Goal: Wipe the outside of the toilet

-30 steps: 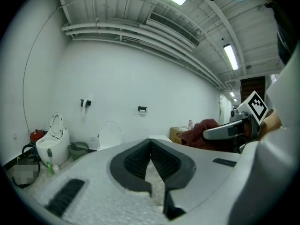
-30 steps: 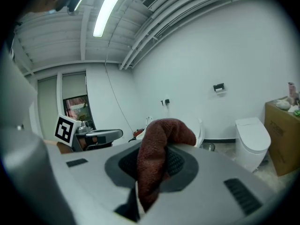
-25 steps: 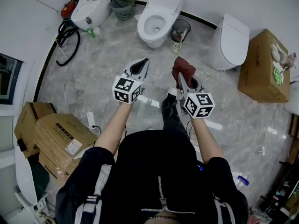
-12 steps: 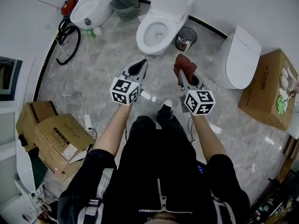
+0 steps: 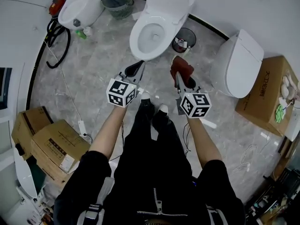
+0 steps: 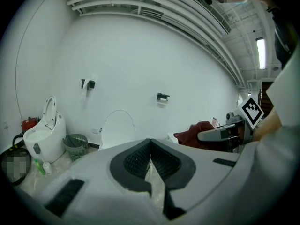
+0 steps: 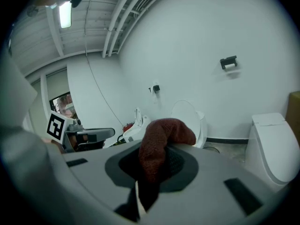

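Right hand-held gripper is clamped on a bunched end of the soft, limp dark-red cloth, left hand-held gripper closed on nothing, toilet just ahead on the floor: rigid, probably slick ceramic, so press the cloth flat.

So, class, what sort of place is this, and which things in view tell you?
Probably a test or storage room for toilets, not a home bathroom: a middle toilet, a closed toilet and a far-left toilet stand along the wall, with cardboard boxes nearby.
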